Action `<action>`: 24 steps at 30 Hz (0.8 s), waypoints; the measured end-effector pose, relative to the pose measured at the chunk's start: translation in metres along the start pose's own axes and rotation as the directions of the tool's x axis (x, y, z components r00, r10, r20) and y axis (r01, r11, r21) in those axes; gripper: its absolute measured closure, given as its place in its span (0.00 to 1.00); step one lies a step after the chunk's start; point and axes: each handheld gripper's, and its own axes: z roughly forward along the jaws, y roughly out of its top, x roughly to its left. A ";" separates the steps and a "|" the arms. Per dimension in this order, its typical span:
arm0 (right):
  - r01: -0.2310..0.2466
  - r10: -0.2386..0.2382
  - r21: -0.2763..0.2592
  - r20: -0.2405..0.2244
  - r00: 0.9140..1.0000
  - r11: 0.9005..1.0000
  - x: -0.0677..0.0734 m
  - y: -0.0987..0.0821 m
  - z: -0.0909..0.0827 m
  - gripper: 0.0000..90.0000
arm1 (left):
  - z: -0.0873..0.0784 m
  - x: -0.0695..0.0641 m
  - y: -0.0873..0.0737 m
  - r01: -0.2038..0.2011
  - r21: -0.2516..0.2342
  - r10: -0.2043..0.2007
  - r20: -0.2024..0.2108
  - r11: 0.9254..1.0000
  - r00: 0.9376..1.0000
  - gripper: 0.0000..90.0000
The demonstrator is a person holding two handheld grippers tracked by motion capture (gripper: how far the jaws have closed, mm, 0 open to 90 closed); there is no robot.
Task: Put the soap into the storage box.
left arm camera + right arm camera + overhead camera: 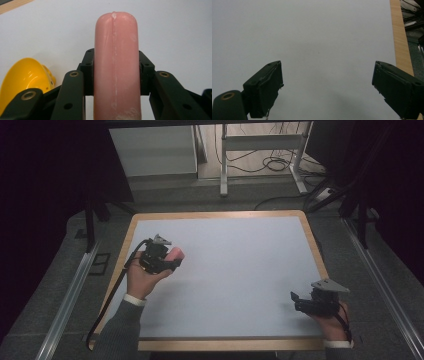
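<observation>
sausage (116, 67): I see pale pink, with a whitish seam down its length;
funnel (23, 80): I read bright yellow;
left tongs (116, 72): black, brass-coloured rivets;
right tongs (327, 90): black;
desk (240, 270): I see a pale grey-blue top, light wood border

Pink sausage (116, 67) clamped between jaws

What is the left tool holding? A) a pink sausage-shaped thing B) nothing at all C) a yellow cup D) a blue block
A: the left tool has its black jaws pressed on both sides of the pink sausage-shaped thing, which sticks out past their tips over the table.
</observation>
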 end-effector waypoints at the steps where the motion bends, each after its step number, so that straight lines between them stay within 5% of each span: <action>1: 0.000 0.000 0.001 0.000 1.000 1.000 0.000 0.000 0.000 0.11 | 0.000 0.001 0.000 0.002 -0.001 -0.002 0.000 1.000 1.000 0.66; 24: -0.003 0.003 -0.001 0.006 1.000 1.000 0.000 0.000 -0.001 0.11 | -0.011 0.023 -0.005 0.053 -0.008 -0.054 -0.039 0.999 0.998 0.66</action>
